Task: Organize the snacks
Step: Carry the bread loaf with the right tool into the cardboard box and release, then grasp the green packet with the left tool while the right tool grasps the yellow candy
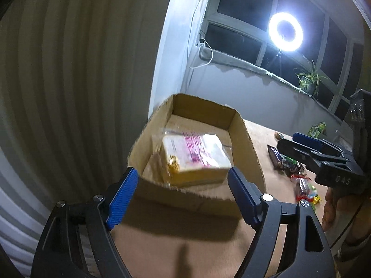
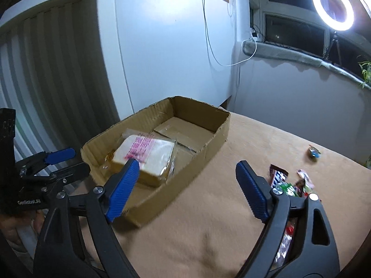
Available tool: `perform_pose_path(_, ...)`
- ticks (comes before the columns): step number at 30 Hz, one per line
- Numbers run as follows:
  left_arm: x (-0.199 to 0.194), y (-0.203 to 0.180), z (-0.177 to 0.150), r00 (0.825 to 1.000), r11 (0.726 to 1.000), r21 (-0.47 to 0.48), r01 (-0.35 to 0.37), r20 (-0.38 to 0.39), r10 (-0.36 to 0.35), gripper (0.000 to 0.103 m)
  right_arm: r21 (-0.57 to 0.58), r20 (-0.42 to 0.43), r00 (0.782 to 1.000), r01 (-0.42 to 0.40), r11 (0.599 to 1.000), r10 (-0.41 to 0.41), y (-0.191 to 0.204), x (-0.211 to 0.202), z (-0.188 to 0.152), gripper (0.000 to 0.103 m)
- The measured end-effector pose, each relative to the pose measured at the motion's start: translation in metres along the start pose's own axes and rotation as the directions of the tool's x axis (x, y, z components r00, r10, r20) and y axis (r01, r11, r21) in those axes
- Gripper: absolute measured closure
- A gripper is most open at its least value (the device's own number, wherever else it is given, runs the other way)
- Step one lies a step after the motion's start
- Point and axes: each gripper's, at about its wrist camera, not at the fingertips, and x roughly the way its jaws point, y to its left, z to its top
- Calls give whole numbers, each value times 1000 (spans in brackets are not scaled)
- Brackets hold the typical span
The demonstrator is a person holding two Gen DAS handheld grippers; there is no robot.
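While both grippers [image 1: 182, 195] [image 2: 187, 190] gape empty above the boxed bread pack [image 1: 194, 159], the candy pile [image 2: 289, 185] at lower right seems next.

Bread pack [image 2: 143, 159] lies in the box [image 2: 208, 143]; snacks [image 2: 287, 185] lie right of it.

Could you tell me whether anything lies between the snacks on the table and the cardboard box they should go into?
Nothing visible does. The snacks lie on the bare table right of the box, whose top is open; only its low wall must be cleared. One packet is already inside.
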Motion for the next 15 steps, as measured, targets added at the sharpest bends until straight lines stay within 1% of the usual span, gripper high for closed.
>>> perform_pose_path(5, -13, -3, -11, 1000, 1000, -1, 6, -8, -6, 23, -26, 5, 1000, 9, 1000, -9, 5, -24, -16, 14)
perform_pose_path(10, -27, -10, -17, 1000, 1000, -2, 12, -4, -12, 23, -11, -11, 1000, 17, 1000, -17, 7, -43, -39, 14)
perform_pose_path(15, -34, -25, -20, 1000, 999, 15, 29, 2, -29, 23, -5, -24, 998, 53, 999, -53, 0, -58, -63, 14)
